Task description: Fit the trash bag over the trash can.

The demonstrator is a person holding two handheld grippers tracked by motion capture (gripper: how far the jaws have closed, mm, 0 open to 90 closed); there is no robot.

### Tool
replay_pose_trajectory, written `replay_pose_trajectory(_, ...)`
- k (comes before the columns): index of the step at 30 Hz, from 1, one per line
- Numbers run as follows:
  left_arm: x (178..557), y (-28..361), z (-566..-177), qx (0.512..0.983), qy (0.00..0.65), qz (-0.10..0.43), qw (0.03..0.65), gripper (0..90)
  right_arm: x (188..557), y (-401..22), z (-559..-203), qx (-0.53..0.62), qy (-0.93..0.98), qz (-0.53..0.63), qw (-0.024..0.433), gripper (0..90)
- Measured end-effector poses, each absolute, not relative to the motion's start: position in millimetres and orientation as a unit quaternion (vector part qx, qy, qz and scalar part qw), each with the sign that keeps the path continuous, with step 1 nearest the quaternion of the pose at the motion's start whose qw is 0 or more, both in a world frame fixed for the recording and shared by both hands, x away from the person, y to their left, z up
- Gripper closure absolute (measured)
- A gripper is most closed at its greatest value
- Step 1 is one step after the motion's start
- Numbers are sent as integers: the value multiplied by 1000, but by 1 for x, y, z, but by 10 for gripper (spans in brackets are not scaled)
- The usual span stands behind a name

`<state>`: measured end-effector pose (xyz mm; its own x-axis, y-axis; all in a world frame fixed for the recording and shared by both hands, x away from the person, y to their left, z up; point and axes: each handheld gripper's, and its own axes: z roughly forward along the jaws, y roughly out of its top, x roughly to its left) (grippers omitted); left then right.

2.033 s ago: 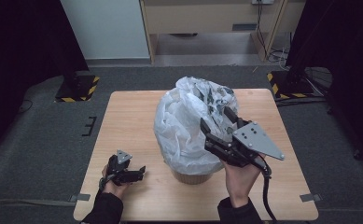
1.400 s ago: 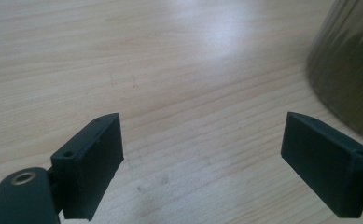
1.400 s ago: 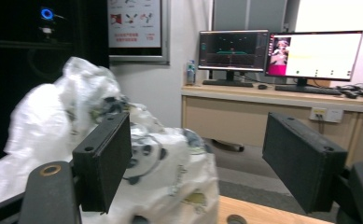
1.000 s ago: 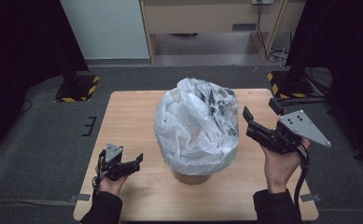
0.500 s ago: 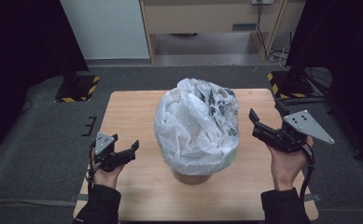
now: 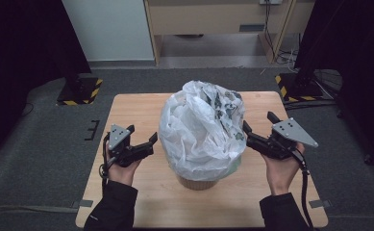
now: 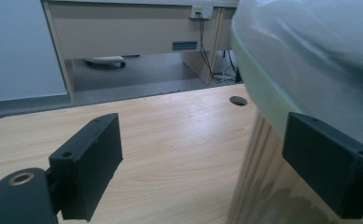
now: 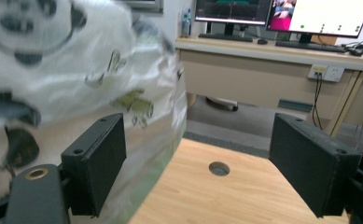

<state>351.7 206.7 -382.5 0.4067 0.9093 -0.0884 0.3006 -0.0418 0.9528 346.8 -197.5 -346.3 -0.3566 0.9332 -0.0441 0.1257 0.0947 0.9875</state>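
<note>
Both hands have drawn closer to the white plastic bag (image 6: pixel 201 130) at mid-table, the left gripper (image 6: pixel 148 142) higher than a second ago. Panda prints, no readable writing, mark the bag draped over a wooden bin (image 6: pixel 197 182). Left and right gripper (image 6: pixel 252 136) gape wide and empty beside it

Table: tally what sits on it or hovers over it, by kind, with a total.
Plastic bag, white with panda print: 1
Wooden bin under the bag: 1
Claws, left claw and right claw, both open: 2
Total: 4
</note>
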Motion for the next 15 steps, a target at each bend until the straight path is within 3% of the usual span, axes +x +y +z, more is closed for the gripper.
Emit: replay_pose_trajectory(15, 345, 194, -391, 674, 448, 286, 513, 112, 352, -183, -388, 433, 651, 507, 363, 194)
